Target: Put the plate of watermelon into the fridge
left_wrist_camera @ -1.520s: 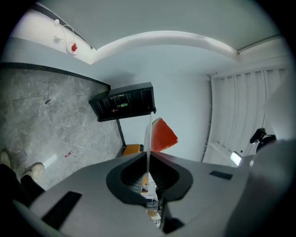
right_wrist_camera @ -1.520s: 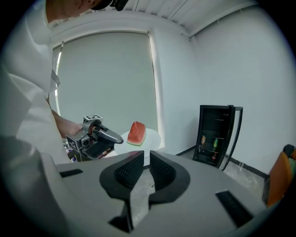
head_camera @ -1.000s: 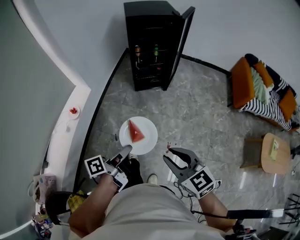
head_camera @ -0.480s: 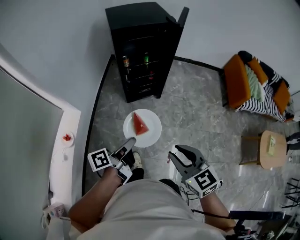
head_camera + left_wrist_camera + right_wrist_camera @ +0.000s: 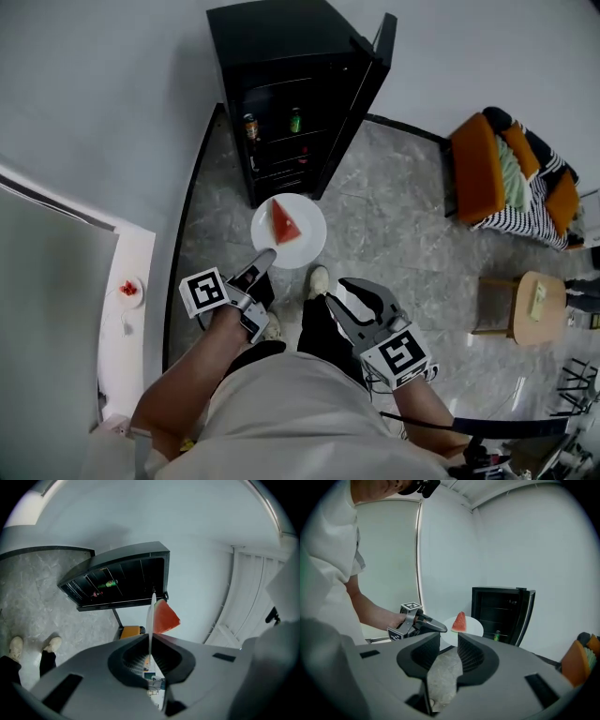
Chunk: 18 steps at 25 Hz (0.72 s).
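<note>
1. The black fridge (image 5: 281, 56) stands at the far side against the wall. Its door (image 5: 367, 84) is swung wide to the right, so we judge the opening step done and the way in free.
2. The white plate (image 5: 305, 246) is out in the air over the stone floor (image 5: 394, 216), just near of the fridge front. It's not inside yet and it rests on no shelf.
3. The left gripper (image 5: 265, 255) has its jaws clamped together on the plate's near rim. In the left gripper view we see the plate edge-on, pinched thin between the pads and pointing straight at the dark interior.
4. The right gripper (image 5: 339, 292) hangs to the right and nearer to us. Its jaws stand apart with only floor showing between them, so it carries nothing and is free to steady the door if needed.
5. The watermelon slice (image 5: 285, 222) sits on the plate near its middle, red wedge up, apparently settled.
6. Small drinks (image 5: 250, 127) show on the upper shelves, left and middle.
7. Our read is that the pick-up is done and the approach is nearly done. What's left is choosing a shelf with room, sliding the plate in level, letting go and shutting the door.
</note>
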Tool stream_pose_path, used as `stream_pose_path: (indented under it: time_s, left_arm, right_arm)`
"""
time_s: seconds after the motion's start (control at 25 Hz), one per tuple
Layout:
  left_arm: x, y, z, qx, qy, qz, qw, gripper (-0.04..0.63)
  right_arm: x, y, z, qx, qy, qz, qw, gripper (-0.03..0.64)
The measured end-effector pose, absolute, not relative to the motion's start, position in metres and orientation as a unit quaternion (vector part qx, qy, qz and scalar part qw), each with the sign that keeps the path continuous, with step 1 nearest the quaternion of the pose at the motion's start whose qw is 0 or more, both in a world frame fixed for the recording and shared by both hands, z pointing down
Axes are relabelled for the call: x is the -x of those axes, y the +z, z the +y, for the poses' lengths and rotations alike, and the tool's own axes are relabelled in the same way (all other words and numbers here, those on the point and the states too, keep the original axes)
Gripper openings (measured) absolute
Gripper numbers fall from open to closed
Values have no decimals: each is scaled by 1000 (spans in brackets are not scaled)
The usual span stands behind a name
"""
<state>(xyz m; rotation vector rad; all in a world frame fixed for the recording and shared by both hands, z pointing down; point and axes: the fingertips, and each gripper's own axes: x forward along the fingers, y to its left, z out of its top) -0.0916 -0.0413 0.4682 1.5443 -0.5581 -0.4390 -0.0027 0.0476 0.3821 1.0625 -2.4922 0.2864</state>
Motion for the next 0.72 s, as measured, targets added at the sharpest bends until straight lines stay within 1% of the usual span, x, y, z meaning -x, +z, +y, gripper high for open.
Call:
stream_pose_path:
  time_s: [0.28, 0.56, 0.72]
  left_arm:
    - [76, 479, -119, -672, -227, -271, 651, 23]
    - [41, 503, -210, -646, -254, -310, 649, 23]
    - [25, 525, -258, -639, -253, -334, 645, 23]
  right_arm:
    - [1, 391, -26, -336, 96, -914, 205, 114]
    - [-38, 393, -121, -306, 81, -924, 214, 114]
    - [-63, 400, -156, -295, 94, -925, 219, 114]
